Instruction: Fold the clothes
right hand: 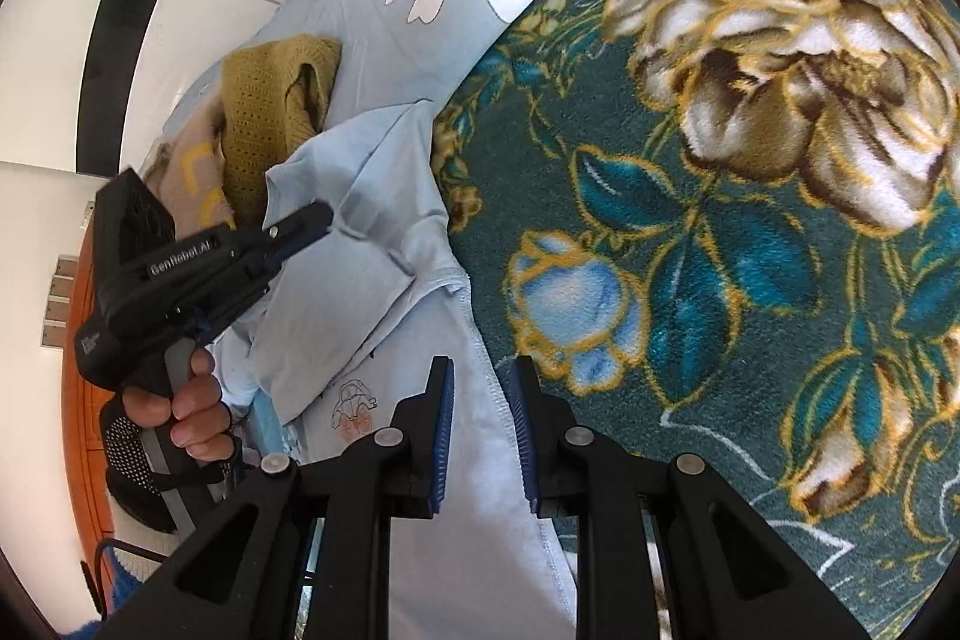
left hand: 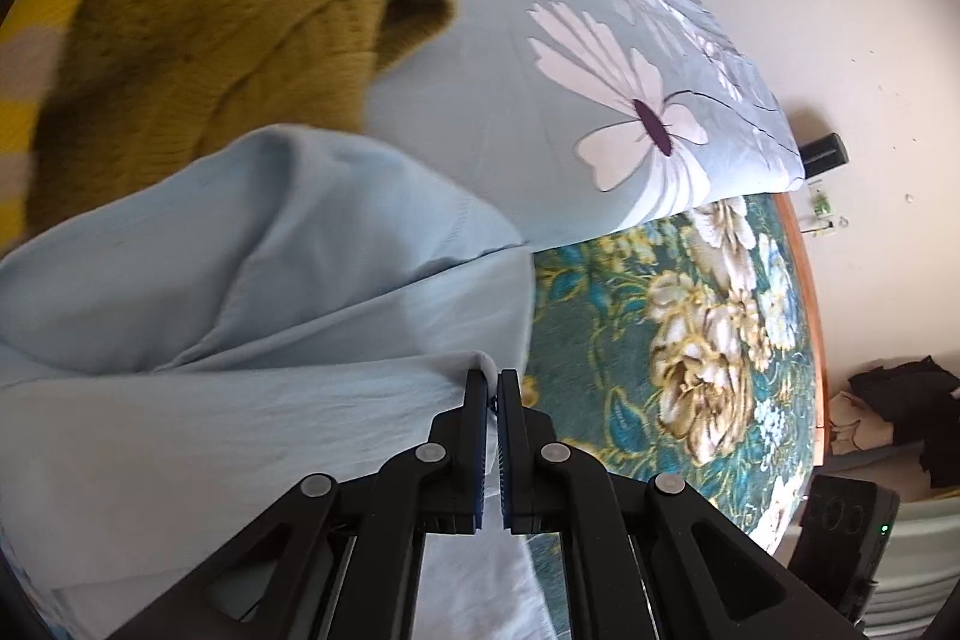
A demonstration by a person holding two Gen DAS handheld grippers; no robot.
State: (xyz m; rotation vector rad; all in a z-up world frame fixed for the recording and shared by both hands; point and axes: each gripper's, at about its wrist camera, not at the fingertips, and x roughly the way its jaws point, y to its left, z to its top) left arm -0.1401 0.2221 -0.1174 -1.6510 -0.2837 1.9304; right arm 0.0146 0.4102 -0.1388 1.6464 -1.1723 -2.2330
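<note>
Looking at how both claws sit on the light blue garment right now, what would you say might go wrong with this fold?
1. The left claw is shut on only a thin edge of the light blue garment, so it may slip out.
2. The right claw straddles the stitched hem with its pads apart, so that side may lag.
3. The mustard sweater touches the garment and could get dragged along.

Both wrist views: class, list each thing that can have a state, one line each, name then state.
left gripper: shut on a fold of the light blue garment
right gripper: jaws apart, hem edge lying between them, not pinched
light blue garment: crumpled, partly folded over itself
mustard knit sweater: bunched in a heap
teal floral blanket: spread flat
</note>
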